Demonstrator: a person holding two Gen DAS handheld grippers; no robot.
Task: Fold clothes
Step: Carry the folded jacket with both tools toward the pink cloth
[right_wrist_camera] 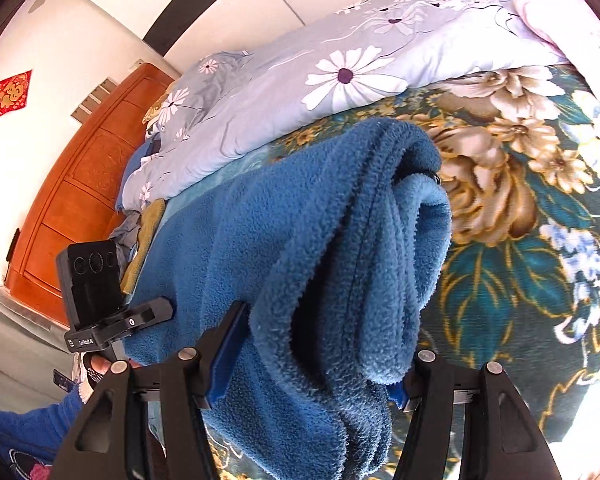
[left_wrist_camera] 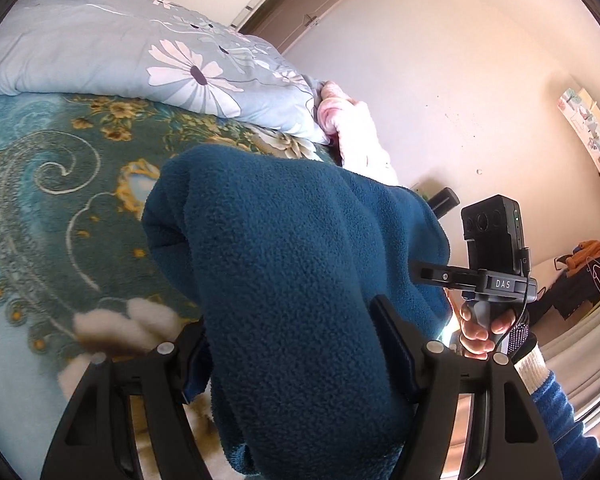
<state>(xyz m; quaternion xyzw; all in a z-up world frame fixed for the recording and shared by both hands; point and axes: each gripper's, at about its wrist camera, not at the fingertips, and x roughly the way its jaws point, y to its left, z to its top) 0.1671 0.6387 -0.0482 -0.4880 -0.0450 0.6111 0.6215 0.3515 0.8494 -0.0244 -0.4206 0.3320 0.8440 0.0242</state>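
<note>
A thick blue fleece garment hangs bunched between both grippers above the bed. My left gripper is shut on a wad of it, the cloth filling the gap between its black fingers and draping below. In the right wrist view the same fleece garment shows several stacked folds, and my right gripper is shut on them. The right gripper's body, with a hand on its handle, appears at the right of the left wrist view. The left gripper's body appears at the left of the right wrist view.
Under the garment lies a teal blanket with gold flowers. A pale blue daisy-print quilt is heaped behind it, with pink cloth at its end. A wooden headboard and dark clothes by the wall stand further off.
</note>
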